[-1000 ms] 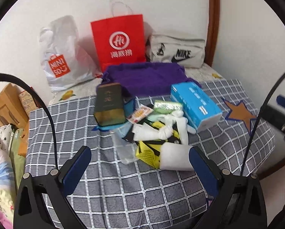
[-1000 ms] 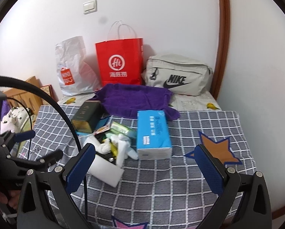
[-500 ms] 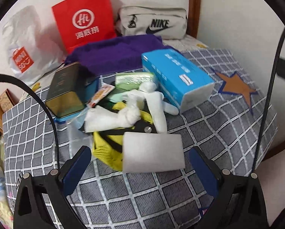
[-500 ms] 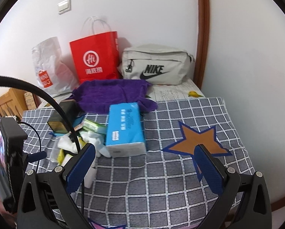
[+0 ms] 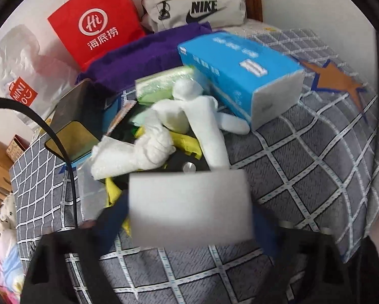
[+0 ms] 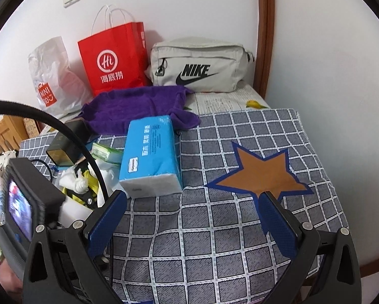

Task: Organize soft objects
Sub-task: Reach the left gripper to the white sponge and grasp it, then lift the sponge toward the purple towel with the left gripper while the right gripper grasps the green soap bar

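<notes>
My left gripper is closing around the white sponge block; my right gripper hangs wide, empty. Pile ahead remains unsorted.

White sponge block, rectangular, lying flat at lower centre of the left wrist view (edges blurred). Above it, white stuffed figure, limbs sprawled over yellow-black fabric. Purple towel rumpled, upper centre. Blue tissue pack mid-frame.
</notes>
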